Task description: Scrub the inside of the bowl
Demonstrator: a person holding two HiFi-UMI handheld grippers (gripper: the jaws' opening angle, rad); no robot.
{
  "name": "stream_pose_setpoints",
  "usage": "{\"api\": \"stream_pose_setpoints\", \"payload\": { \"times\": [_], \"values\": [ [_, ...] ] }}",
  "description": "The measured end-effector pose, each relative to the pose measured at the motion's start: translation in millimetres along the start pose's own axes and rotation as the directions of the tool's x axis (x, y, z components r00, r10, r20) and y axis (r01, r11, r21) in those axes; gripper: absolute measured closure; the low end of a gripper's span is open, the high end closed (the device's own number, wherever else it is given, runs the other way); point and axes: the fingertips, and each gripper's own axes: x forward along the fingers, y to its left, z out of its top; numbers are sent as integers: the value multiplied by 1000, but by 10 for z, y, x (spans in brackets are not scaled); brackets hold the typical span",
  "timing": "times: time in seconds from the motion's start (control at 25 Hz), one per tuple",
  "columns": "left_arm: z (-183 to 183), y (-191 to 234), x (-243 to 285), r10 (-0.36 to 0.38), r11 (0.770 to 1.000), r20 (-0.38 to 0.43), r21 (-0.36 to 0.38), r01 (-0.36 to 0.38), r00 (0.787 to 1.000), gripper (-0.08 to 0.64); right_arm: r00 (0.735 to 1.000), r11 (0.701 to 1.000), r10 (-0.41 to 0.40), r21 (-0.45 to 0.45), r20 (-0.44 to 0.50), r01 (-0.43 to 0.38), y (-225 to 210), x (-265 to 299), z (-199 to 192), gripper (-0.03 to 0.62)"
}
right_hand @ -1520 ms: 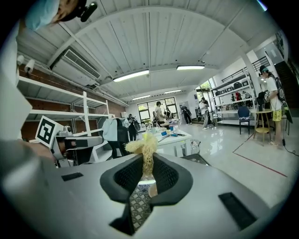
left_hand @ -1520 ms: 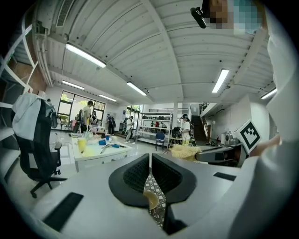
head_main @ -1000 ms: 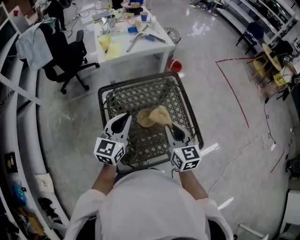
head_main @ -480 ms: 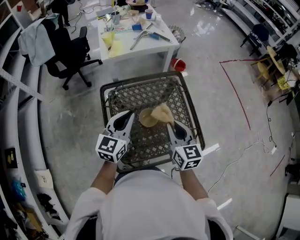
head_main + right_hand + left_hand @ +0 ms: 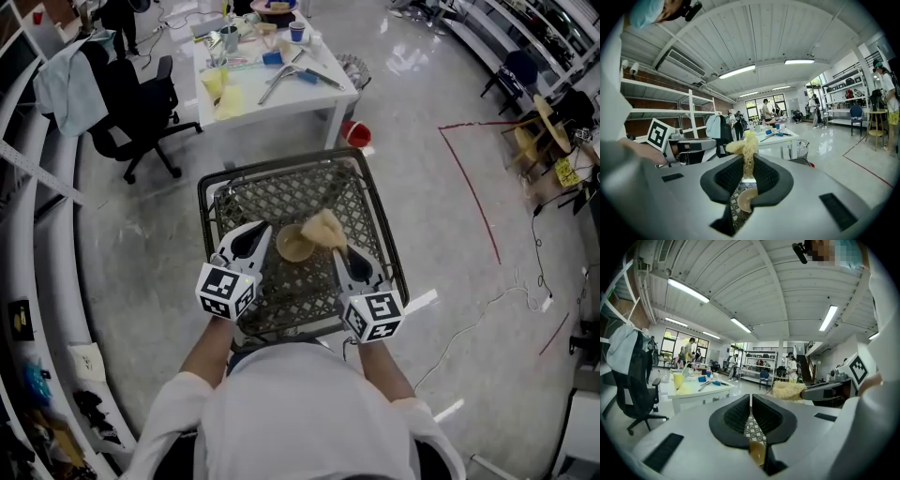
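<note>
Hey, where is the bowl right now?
In the head view the bowl sits near the middle of the mesh table, just ahead of the left gripper. The scrubber held by the right gripper is at its right edge.

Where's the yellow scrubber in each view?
Head view: scrubber at centre, by the upper-right rim of the bowl, at the tip of the right claw.
Left gripper view: right of centre, on the right claw's tip.
Right gripper view: dead centre, pinched in the right claw.
Shared landmark: white table, beyond the scrubber in every view.
</note>
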Motion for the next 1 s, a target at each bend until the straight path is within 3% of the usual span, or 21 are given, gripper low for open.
{"api": "stream_pose_setpoints", "payload": {
  "times": [0.36, 0.64, 0.8, 1.0],
  "values": [
    [-339, 21, 263, -12, 1000, -100, -26, 10, 995, 517, 1000, 1000, 15, 8, -19, -15, -82, 123, -26, 523],
    [-744, 35, 397, -35, 997, -215, -78, 19, 976, 517, 999, 999, 35, 15, -34, -35, -57, 226, -64, 523],
    [-1023, 50, 433, -49, 990, -283, -142, 9, 958, 517, 998, 999, 46, 13, -40, -45, -36, 256, -83, 523],
    [-1415, 92, 483, -73, 979, -393, -206, -10, 917, 517, 997, 999, 52, 10, -50, -51, -21, 279, -112, 523]
  ]
}}
